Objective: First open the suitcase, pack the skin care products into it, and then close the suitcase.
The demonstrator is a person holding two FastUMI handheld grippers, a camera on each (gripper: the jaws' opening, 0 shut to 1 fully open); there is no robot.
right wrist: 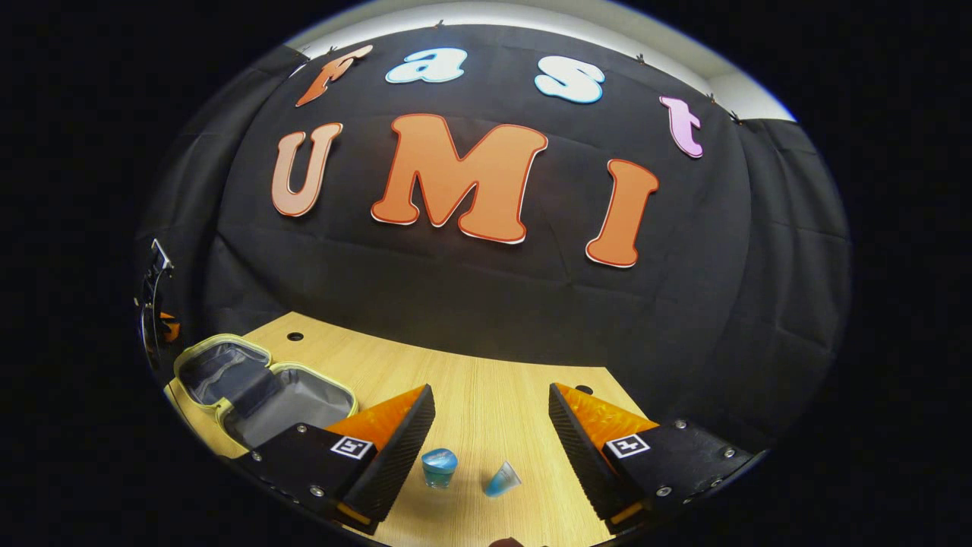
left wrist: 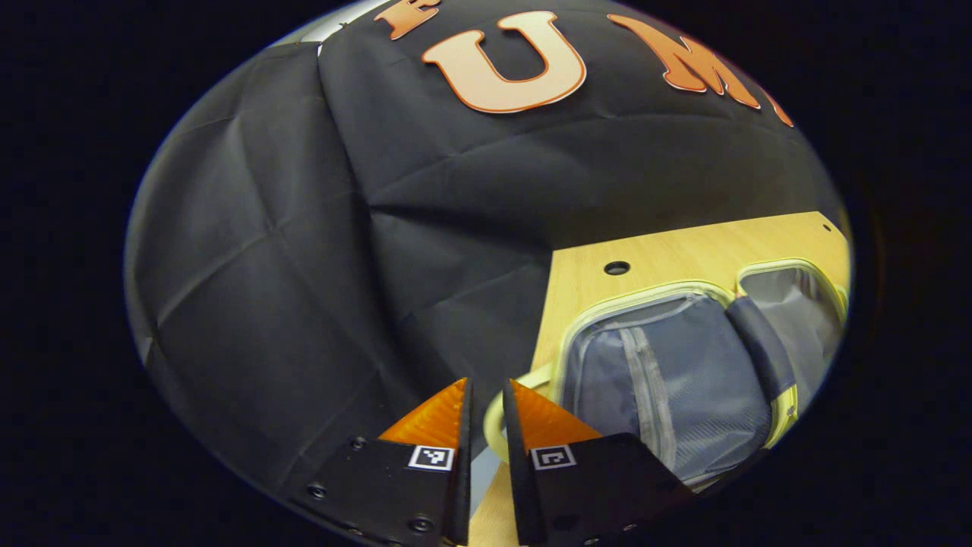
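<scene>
Right gripper view: two blue jars [right wrist: 440,466] beyond open suitcase [right wrist: 228,357].

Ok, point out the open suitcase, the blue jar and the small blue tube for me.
suitcase [right wrist: 300,400], right gripper view, grey lining of the near half.
blue jar [right wrist: 440,460], right gripper view, on its lid.
small blue tube [right wrist: 502,480], right gripper view, mid-body.

From my right gripper view the open suitcase [right wrist: 262,384] lies on the table [right wrist: 486,395] far left, the jar [right wrist: 439,466] and small bottle [right wrist: 502,479] side by side near me, well right of it.
</scene>
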